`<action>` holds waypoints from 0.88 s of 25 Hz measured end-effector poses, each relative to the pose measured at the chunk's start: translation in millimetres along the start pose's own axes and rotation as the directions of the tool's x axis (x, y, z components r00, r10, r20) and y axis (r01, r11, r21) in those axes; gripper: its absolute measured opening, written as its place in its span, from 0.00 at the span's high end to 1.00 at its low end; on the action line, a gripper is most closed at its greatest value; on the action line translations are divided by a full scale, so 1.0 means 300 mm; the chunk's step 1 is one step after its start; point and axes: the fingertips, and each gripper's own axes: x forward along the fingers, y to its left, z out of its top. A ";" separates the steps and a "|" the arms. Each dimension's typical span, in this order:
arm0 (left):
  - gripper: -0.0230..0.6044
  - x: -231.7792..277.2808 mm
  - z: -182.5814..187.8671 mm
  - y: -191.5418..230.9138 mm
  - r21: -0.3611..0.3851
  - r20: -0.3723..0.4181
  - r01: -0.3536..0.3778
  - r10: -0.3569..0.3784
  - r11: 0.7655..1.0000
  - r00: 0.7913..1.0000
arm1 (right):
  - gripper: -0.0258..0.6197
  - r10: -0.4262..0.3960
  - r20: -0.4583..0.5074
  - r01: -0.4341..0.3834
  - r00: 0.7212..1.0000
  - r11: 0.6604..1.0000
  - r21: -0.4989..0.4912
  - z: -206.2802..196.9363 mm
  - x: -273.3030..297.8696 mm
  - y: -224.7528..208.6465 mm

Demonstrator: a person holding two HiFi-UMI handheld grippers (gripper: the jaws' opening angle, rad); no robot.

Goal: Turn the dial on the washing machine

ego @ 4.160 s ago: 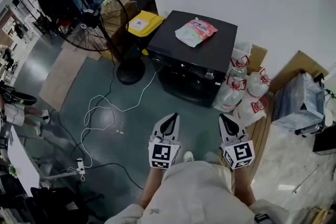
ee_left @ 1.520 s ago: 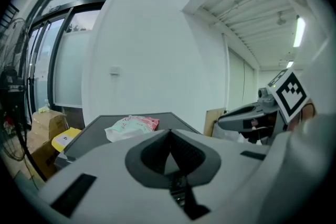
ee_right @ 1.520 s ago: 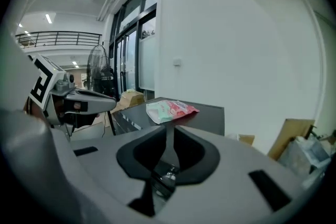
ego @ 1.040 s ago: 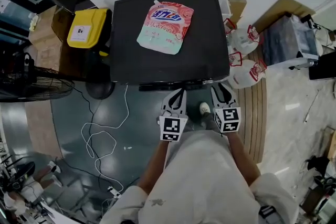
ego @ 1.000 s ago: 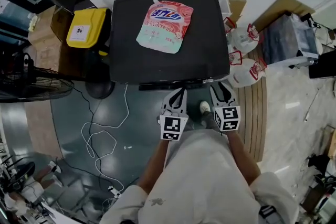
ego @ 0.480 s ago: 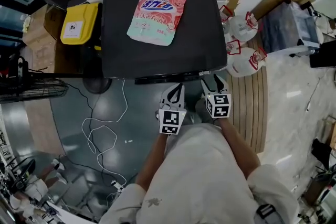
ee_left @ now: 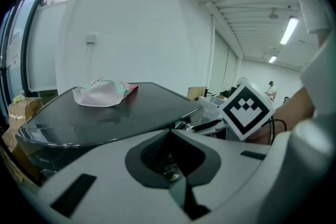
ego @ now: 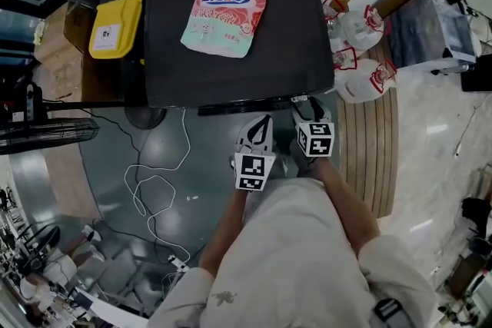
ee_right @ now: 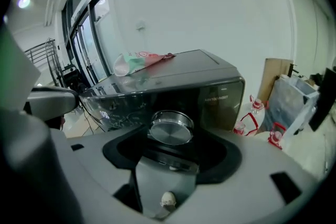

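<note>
Right gripper [ego: 311, 110], fingers just opened wide, faces the dial [ee_right: 170, 128] of the washing machine [ego: 284, 50] at its 12 o'clock, apparently not yet between them; next, clamp and twist; left gripper [ego: 264, 123] fingers shut

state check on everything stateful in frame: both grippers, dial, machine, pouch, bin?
Left gripper: shut, empty, short of the machine.
Right gripper: open, jaws have just been opening, nothing gripped.
Round silver dial: ahead, framed between the right jaws, not gripped.
Black washing machine: upright, door out of view.
Pink-and-green detergent pouch: lying flat on the machine's top.
Yellow bin lid: closed.
</note>
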 end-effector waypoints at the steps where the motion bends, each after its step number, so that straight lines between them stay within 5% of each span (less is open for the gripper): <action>1: 0.94 0.002 -0.001 -0.001 0.001 -0.002 0.001 -0.001 1.000 1.000 | 0.52 0.001 -0.002 -0.001 1.000 1.000 0.002 -0.001 0.007 0.001; 9: 0.94 0.010 -0.006 -0.014 0.007 -0.009 0.001 -0.001 1.000 1.000 | 0.53 0.014 -0.011 -0.014 1.000 0.999 0.041 -0.015 0.025 0.001; 22: 0.94 -0.001 -0.050 -0.032 -0.005 -0.024 0.018 -0.018 1.000 1.000 | 0.53 0.130 0.035 -0.135 0.991 0.959 0.249 -0.008 0.027 0.001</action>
